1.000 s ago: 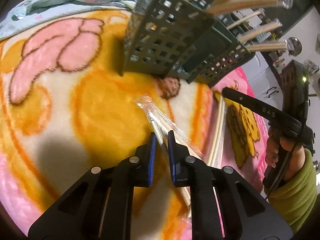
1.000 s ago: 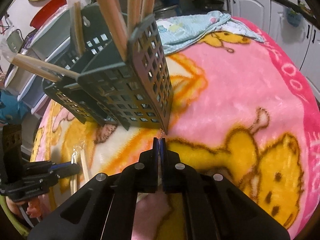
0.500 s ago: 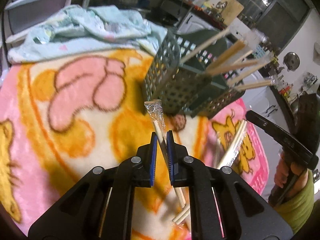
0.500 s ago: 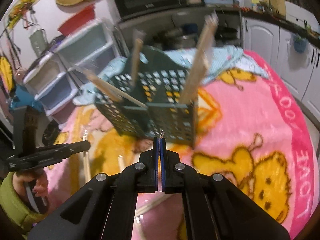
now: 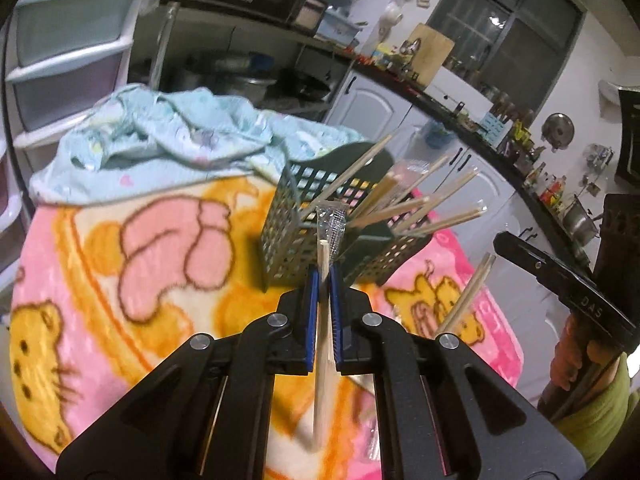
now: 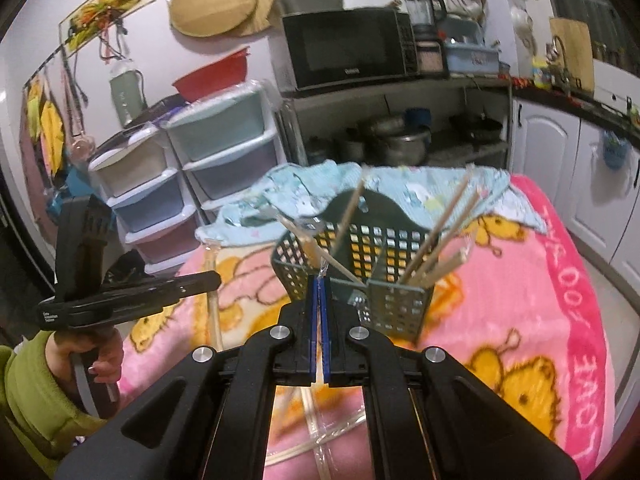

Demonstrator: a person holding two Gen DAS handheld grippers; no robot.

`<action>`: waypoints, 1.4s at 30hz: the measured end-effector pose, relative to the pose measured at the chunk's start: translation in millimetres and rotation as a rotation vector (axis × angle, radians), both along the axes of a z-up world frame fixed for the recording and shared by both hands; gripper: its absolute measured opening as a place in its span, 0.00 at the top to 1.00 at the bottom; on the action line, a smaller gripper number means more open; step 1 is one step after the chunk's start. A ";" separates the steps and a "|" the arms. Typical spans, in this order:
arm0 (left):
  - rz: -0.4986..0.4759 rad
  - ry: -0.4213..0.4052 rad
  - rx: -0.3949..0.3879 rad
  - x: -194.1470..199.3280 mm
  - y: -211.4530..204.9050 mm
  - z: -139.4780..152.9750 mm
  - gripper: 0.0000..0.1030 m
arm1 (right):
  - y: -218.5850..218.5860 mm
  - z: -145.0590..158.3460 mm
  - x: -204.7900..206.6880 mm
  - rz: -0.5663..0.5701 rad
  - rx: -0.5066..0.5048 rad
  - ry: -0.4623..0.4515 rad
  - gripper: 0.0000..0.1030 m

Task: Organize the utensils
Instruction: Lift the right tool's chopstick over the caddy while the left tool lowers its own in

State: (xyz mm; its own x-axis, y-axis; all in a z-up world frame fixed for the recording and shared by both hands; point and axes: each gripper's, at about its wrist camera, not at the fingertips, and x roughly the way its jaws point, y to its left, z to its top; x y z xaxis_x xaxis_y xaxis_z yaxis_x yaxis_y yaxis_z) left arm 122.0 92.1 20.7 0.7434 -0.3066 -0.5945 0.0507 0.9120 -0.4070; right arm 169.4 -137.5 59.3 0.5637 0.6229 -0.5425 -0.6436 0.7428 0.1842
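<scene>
My left gripper (image 5: pixel 325 270) is shut on a pair of wooden chopsticks (image 5: pixel 322 344) in a clear wrapper, held upright above the blanket. Just beyond stands the dark green slotted utensil basket (image 5: pixel 280 236) with several chopsticks leaning out of it. My right gripper (image 6: pixel 320 280) is shut on another wrapped chopstick pair (image 6: pixel 316 408), which hangs below its jaws; the wrapper tip pokes out above. In the left wrist view the right gripper (image 5: pixel 500 242) is at the right with its chopsticks (image 5: pixel 468 292) slanting down. The right wrist view shows the left gripper (image 6: pixel 216 278) left of the basket (image 6: pixel 396 308).
A pink and yellow cartoon blanket (image 6: pixel 520 292) covers the table. A crumpled light blue cloth (image 5: pixel 160 136) lies behind the basket. Another wrapped chopstick pair (image 6: pixel 296 454) lies on the blanket below my right gripper. Plastic drawers (image 6: pixel 224 160) and a shelf with a microwave (image 6: pixel 348 48) stand beyond.
Both grippers have risen off the blanket, each carrying its wrapped chopsticks up. The basket now sits lower and farther off in both views.
</scene>
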 end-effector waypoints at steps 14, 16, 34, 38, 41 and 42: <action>-0.024 -0.137 0.054 2.1 -12.7 51.2 0.97 | -3.3 42.3 -15.7 0.010 0.013 -0.134 0.98; -0.025 -0.158 0.066 3.8 -14.7 59.7 0.97 | -5.3 50.8 -16.2 0.004 0.019 -0.158 0.98; -0.021 -0.326 0.153 32.9 -23.0 132.3 0.97 | -9.9 121.1 -7.1 -0.029 0.055 -0.362 0.98; -0.010 -0.344 0.160 39.6 -23.4 141.2 0.97 | -8.6 129.6 -3.3 -0.035 0.062 -0.395 0.98; 0.001 -0.352 0.167 47.1 -21.9 145.2 0.97 | -7.5 133.9 -0.2 -0.038 0.067 -0.415 0.98; 0.005 -0.357 0.173 49.3 -22.0 146.6 0.97 | -6.7 135.2 1.5 -0.037 0.069 -0.420 0.98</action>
